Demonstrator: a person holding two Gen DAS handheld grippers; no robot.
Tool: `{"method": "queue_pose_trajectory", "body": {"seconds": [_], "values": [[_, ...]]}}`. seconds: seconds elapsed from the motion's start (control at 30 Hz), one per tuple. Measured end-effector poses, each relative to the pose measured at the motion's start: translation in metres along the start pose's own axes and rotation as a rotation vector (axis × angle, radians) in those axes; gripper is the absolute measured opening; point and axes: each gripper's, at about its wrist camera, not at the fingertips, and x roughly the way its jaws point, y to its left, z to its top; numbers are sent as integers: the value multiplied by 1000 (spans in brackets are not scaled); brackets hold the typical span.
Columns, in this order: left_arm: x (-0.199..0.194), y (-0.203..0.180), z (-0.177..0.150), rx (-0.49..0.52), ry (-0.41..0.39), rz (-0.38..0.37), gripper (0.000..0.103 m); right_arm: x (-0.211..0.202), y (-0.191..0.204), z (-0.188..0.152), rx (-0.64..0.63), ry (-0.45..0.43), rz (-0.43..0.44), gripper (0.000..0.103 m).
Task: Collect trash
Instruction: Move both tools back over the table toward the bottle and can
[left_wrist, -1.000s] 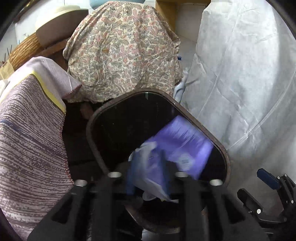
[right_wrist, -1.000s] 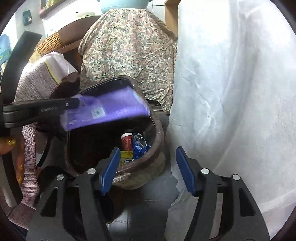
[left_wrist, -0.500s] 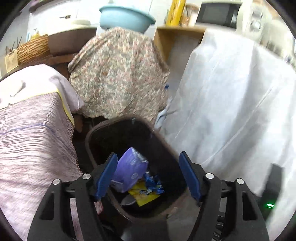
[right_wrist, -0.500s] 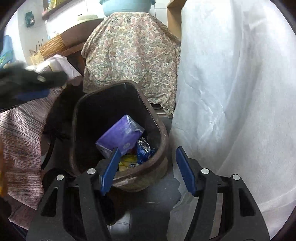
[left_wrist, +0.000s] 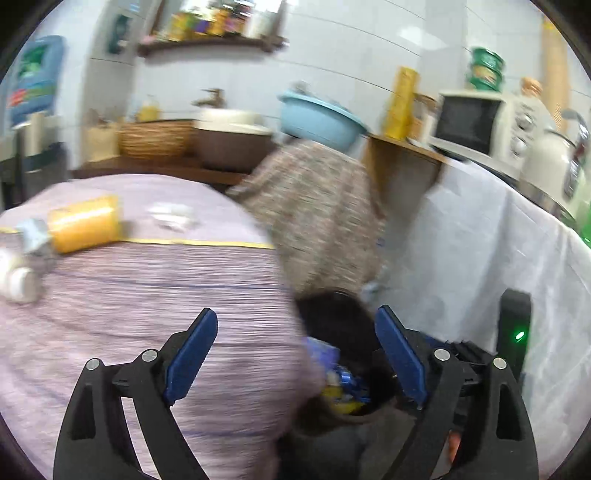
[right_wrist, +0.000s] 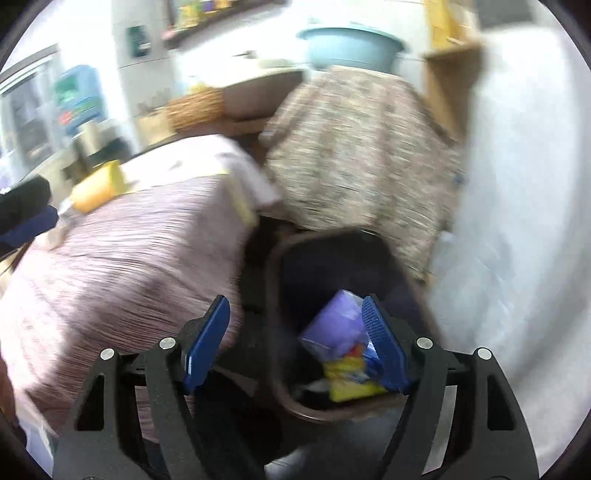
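Note:
A dark brown bin stands on the floor between a cloth-covered table and a white drape. In it lie a purple pack, a yellow wrapper and other scraps. My right gripper hangs above the bin's near side, jaws opening, nothing between them. My left gripper is above the table's edge and the bin, its jaws also opening and empty. On the striped table cloth lie a yellow pack, crumpled white paper and a white bottle. The left gripper's tip shows at the right view's left edge.
A floral-covered piece stands behind the bin and a white drape to its right. On the counters sit a blue basin, a microwave, a wicker basket and a rice cooker.
The left gripper let go of the purple pack, which now lies in the bin. Both grippers rose and drew back, bringing the table top into view. Both jaws stand wider.

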Motion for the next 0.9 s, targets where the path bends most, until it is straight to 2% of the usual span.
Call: {"method": "queue_pose_trajectory", "body": {"seconds": [0.2, 0.3, 0.5, 0.67, 0.77, 0.9], "values": [[-44, 62, -9, -60, -38, 210, 91, 8, 74, 35, -140, 4, 203, 74], [-67, 97, -15, -126, -63, 304, 96, 11, 111, 45, -208, 10, 270, 74], [-104, 161, -28, -205, -52, 483, 97, 22, 181, 58, -333, 63, 406, 74], [-130, 207, -41, -290, -39, 565, 97, 33, 262, 67, -488, 99, 515, 75], [-146, 227, -49, -311, -28, 612, 97, 42, 307, 74, -584, 111, 564, 80], [-161, 245, -57, -329, -25, 659, 97, 59, 373, 85, -714, 143, 617, 80]]}}
